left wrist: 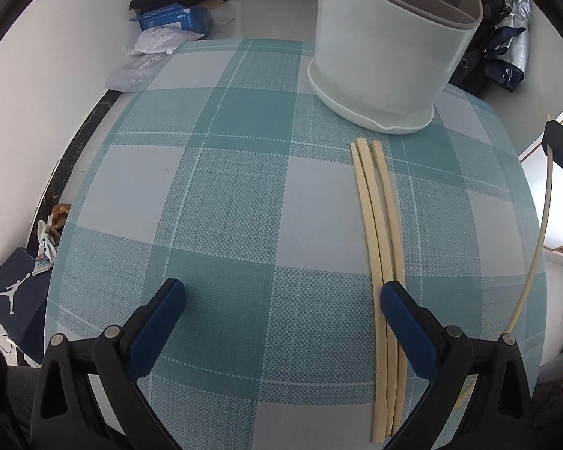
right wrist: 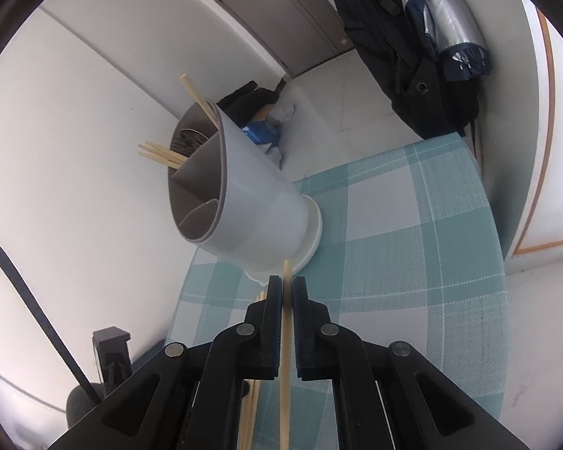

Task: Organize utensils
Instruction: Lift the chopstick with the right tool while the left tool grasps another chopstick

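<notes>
Three chopsticks (left wrist: 383,262) lie side by side, touching, on the checked tablecloth (left wrist: 214,195) toward the table's right edge, tips pointing at the far edge where the utensil holder (left wrist: 386,48) sits. Going L to R in the left wrist view: my left gripper (left wrist: 281,296) hangs low over the near edge w/ fingers spread wide, nothing between them. Its right finger (left wrist: 405,322) overlaps the near part of the three sticks; can't tell if it's touching them.

The holder is a white tub on a white saucer base, w/ grey dividers inside. From the right wrist view I see several chopsticks (right wrist: 161,153) already standing in one far compartment and one more stick (right wrist: 200,101) poking up by the rim.

My right gripper (right wrist: 287,285) is pressed together on a single chopstick (right wrist: 285,356), which runs lengthwise between the fingers, tip poking out just beyond them, near the holder's base. That stick is off the table, beyond its right edge in the left view.
</notes>
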A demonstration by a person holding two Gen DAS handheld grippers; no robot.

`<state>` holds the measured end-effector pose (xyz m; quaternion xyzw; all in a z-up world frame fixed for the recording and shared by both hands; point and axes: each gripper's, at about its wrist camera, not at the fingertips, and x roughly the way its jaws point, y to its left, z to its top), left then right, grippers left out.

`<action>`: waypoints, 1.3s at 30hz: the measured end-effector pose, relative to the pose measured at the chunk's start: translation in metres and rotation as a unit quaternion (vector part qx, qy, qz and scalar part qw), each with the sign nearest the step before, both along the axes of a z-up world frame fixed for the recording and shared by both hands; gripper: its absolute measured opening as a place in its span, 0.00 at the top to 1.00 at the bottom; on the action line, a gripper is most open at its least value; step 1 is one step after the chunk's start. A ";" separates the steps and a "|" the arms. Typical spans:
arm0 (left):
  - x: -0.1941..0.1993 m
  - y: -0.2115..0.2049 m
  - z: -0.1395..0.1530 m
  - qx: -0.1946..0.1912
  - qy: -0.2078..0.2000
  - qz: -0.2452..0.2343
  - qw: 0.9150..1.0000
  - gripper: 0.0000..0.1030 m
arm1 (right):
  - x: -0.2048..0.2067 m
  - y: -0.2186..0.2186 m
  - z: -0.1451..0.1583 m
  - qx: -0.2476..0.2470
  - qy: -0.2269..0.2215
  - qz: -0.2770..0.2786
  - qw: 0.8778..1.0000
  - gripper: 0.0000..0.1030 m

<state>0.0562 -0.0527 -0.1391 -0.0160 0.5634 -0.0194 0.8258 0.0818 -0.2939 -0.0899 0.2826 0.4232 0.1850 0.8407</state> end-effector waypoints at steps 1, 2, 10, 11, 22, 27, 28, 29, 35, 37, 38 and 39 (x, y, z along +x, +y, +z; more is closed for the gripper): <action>0.000 0.001 0.000 -0.003 0.000 0.002 1.000 0.01 | -0.001 0.000 0.001 0.000 -0.001 0.000 1.000 0.95; 0.000 0.000 0.000 -0.001 -0.001 0.000 1.000 0.01 | -0.001 0.000 0.002 0.000 -0.001 -0.001 1.000 0.95; 0.018 -0.012 -0.002 0.021 0.013 -0.024 0.999 0.01 | -0.002 0.002 0.005 -0.004 -0.004 0.001 1.000 0.95; 0.022 -0.013 -0.002 0.023 0.016 -0.028 0.999 0.01 | -0.002 0.002 0.006 -0.004 -0.004 0.001 1.000 0.95; 0.066 -0.034 0.007 0.016 0.023 -0.061 0.998 0.71 | 0.002 0.000 0.009 0.001 -0.009 -0.001 1.000 0.95; 0.065 -0.023 0.005 -0.019 0.022 -0.021 0.999 0.99 | 0.006 -0.003 0.011 0.001 -0.011 -0.005 1.000 0.95; 0.065 -0.021 0.005 -0.022 0.020 -0.016 0.999 0.99 | 0.007 -0.004 0.011 0.000 -0.012 -0.006 1.000 0.95; 0.064 -0.020 0.005 -0.019 0.017 -0.009 1.000 0.99 | 0.007 -0.005 0.012 0.001 -0.012 -0.006 1.000 0.95; 0.057 -0.004 0.028 -0.050 -0.030 0.021 0.998 0.99 | 0.004 -0.001 0.017 -0.011 -0.026 -0.004 1.000 0.95; 0.050 -0.002 0.044 -0.063 -0.058 0.026 0.996 0.99 | 0.000 0.002 0.021 -0.017 -0.037 -0.002 0.999 0.95; 0.045 0.000 0.053 -0.072 -0.073 0.027 0.994 0.99 | -0.003 0.004 0.023 -0.020 -0.043 0.000 0.999 0.95; 0.039 0.001 0.063 -0.081 -0.090 0.029 0.992 0.99 | -0.006 0.005 0.025 -0.024 -0.048 -0.002 0.999 0.95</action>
